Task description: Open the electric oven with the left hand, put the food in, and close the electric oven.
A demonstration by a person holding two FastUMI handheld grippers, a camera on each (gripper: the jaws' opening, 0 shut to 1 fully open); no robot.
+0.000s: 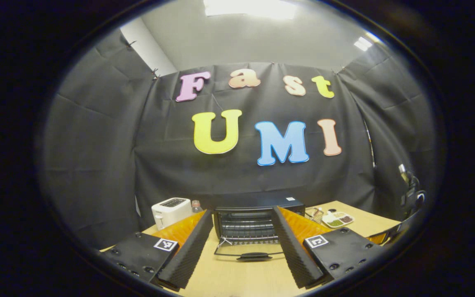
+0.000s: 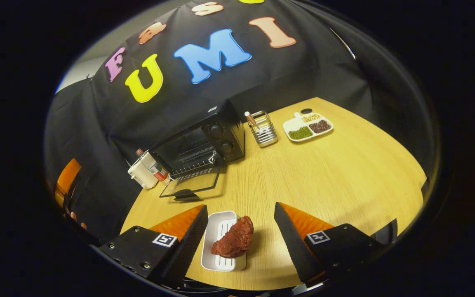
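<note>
**Left gripper view: oven open, food waiting under the right gripper**

Left gripper view was taken with the left gripper (image 1: 243,253) held spread and empty, nothing being grasped between its fingers. Straight ahead of it the electric oven (image 1: 258,220) was seen on the tabletop (image 1: 237,280), its door (image 1: 249,252) dropped flat toward the camera and the rack exposed. A toaster (image 1: 170,211) stood to the oven's left.

In the right gripper view, the oven (image 2: 200,144) lay well apart, up and to the left. The right gripper (image 2: 241,237) was also spread and empty, with the food (image 2: 234,241) lying between its fingers, partly on a white tray (image 2: 221,237). The food's long axis ran roughly along the fingers, slightly tilted. The right gripper was judged the nearer one, so a descent and closure across the food's narrow width was judged to be called for next.
</note>
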